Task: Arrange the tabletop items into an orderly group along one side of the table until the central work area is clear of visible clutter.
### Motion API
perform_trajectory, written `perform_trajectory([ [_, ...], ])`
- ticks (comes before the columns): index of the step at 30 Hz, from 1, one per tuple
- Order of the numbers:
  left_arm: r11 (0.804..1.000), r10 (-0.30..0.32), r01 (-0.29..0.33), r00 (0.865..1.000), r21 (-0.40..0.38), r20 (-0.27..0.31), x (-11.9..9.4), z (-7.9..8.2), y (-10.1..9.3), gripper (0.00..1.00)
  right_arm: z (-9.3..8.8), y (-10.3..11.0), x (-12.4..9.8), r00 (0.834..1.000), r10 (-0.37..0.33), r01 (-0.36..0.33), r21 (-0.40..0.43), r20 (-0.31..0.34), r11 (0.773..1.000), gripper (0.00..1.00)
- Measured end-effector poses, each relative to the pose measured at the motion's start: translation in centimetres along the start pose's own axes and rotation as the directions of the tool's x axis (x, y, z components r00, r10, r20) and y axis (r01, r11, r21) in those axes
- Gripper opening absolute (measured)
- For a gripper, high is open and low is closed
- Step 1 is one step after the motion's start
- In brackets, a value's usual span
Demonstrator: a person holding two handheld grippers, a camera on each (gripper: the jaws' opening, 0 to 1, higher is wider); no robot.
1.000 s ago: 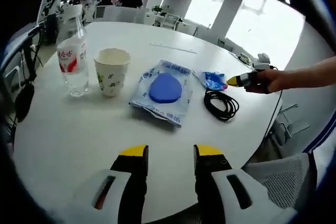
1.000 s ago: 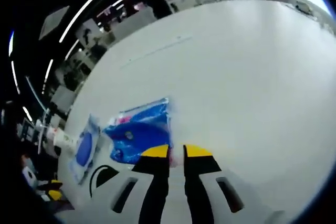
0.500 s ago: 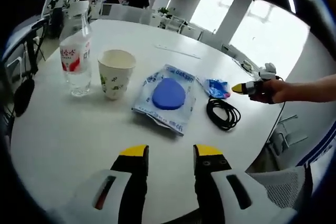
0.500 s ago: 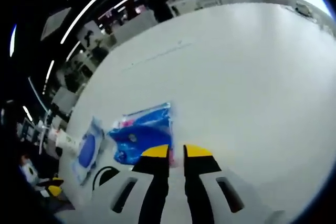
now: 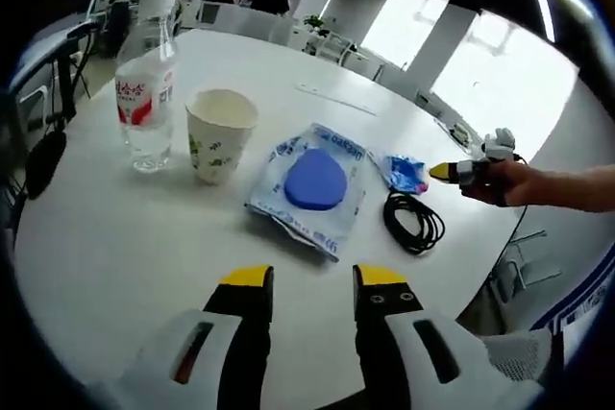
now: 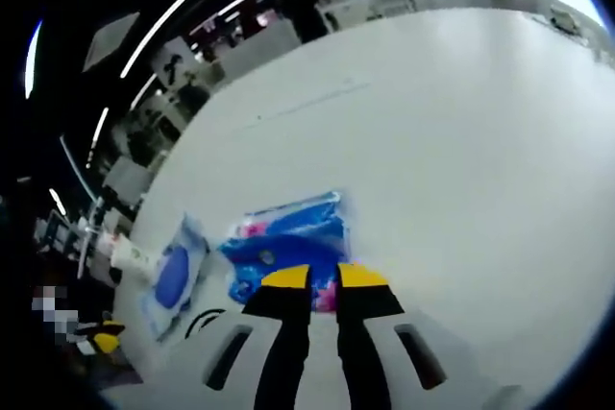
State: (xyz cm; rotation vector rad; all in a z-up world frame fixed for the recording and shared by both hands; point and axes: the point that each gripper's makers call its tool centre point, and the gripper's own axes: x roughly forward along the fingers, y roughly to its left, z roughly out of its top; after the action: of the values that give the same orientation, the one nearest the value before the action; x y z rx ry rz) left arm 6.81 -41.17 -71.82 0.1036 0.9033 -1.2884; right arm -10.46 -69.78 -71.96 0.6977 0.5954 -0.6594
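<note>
Both tongs [image 5: 309,280] [image 6: 323,277]: black jaws, yellow tips, white slotted housings.

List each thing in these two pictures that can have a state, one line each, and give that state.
Clear plastic water bottle with red label: upright, part full.
White paper cup with green print: upright, open-topped.
Clear packet holding a blue disc: lying flat.
Small blue crinkled wrapper: flat, at the right gripper's jaws.
Black cable: coiled.
Left gripper: open.

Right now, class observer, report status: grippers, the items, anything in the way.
Left gripper open, hovering. Right gripper nearly shut at blue packet; grip unclear. Bottle, cup, pouch, cable in a row. No obstruction.
</note>
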Motion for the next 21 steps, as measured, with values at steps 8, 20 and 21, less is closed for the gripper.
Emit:
perform_trajectory([
  [8, 0.991, 0.055, -0.053, 0.998, -0.121, 0.013, 0.8, 0.5, 1.0, 0.31, 1.5, 4.5, 1.7, 0.996, 0.088, -0.092, -0.161, -0.033, 0.983, 0.08],
  [20, 0.955, 0.076, -0.066, 0.997, -0.29, 0.023, 1.7, 0.6, 1.2, 0.32, -1.2, 10.6, 4.8, 0.95, 0.209, -0.285, -0.37, -0.232, 0.884, 0.2],
  [21, 0.952, 0.075, -0.064, 0.997, -0.299, 0.024, 1.7, 0.5, 1.2, 0.32, -1.3, 10.9, 5.0, 0.949, 0.209, -0.287, -0.372, -0.236, 0.883, 0.2],
])
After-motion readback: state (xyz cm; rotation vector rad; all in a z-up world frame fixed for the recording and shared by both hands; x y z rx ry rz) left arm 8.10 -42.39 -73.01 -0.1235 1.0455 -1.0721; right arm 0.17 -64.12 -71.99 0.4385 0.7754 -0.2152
